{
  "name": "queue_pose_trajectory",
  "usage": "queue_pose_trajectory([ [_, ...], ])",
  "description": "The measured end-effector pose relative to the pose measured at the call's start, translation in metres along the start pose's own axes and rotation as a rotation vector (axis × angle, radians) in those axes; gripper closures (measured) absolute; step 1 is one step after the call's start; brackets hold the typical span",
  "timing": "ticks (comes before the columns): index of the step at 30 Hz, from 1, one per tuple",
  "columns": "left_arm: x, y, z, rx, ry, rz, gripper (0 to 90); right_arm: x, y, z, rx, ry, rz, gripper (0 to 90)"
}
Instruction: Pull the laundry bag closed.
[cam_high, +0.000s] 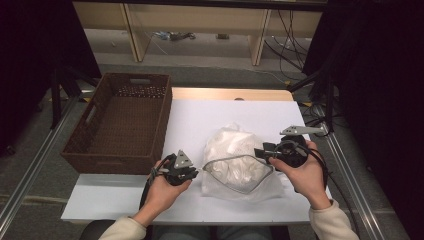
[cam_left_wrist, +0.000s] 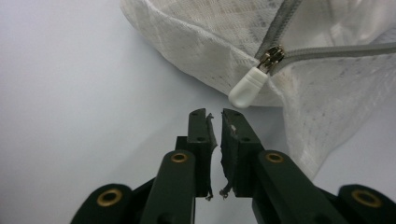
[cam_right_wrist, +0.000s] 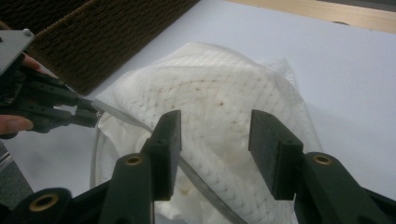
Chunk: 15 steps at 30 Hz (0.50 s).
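The high view takes in the whole white table (cam_high: 150, 197). A brown woven basket (cam_high: 122, 122) with cut-out handles stands on its left edge, overhanging it; nothing can be seen inside the basket. A white mesh laundry bag (cam_high: 235, 160) lies near the front edge, right of centre, its mouth edged by a grey zipper (cam_high: 235, 159) that forms an open loop. White fabric fills the bag.

The left gripper (cam_high: 192, 172) sits just beside the bag's left end, near the front edge. The right gripper (cam_high: 265, 151) is at the bag's right side.

The left gripper view gives detail the high view lacks: the bag is a fine diamond-pattern net, the zipper tape is grey woven cloth, and a metal slider (cam_left_wrist: 272, 58) carries a smooth, rounded white plastic pull tab (cam_left_wrist: 247, 87). The left gripper's jaws stand nearly together with only a thin slit between the worn black pads, and nothing is in that slit. The tab hangs just beyond the tips, apart from them.

The right gripper view looks down on the bag's bulging top, where faint brownish specks show through the net. Its jaws stand wide apart above the bag; whether the pads touch the net cannot be told. The same view shows the left gripper's closed tips at the zipper's far end.
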<state>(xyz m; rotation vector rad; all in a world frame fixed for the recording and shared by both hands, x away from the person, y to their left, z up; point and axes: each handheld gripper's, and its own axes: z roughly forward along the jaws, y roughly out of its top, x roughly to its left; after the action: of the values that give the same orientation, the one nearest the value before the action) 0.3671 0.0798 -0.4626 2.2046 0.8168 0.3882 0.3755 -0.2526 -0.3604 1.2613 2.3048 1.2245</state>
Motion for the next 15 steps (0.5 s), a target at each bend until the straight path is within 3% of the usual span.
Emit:
queue_pose_trajectory([
  [1, -0.001, 0.000, 0.002, -0.005, 0.000, -0.011, 82.0, 0.001, 0.000, 0.000, 0.005, 0.004, 0.004, 55.1],
  [2, 0.000, 0.000, 0.002, 0.003, -0.002, 0.003, 82.4, 0.002, 0.000, 0.001, 0.002, 0.021, 0.010, 55.1],
  [3, 0.000, 0.000, 0.003, -0.005, 0.007, -0.003, 82.8, 0.004, 0.000, 0.001, -0.003, 0.006, 0.011, 55.1],
  [4, 0.001, 0.000, 0.002, -0.001, 0.002, 0.012, 83.1, 0.003, 0.001, 0.001, 0.000, 0.017, -0.011, 55.1],
  [5, 0.000, 0.000, 0.003, -0.022, 0.006, -0.022, 83.2, 0.003, 0.002, 0.000, 0.007, 0.017, -0.005, 55.1],
  [9, -0.001, 0.001, 0.002, -0.071, 0.004, -0.034, 83.6, 0.006, 0.001, 0.000, 0.006, 0.002, 0.011, 55.1],
  [14, -0.007, 0.003, -0.007, -0.131, 0.015, 0.001, 84.4, 0.007, 0.001, 0.000, 0.003, 0.012, 0.006, 55.1],
  [15, -0.007, 0.004, -0.009, -0.125, 0.019, 0.009, 84.4, 0.006, 0.001, 0.000, 0.000, 0.007, -0.011, 55.1],
])
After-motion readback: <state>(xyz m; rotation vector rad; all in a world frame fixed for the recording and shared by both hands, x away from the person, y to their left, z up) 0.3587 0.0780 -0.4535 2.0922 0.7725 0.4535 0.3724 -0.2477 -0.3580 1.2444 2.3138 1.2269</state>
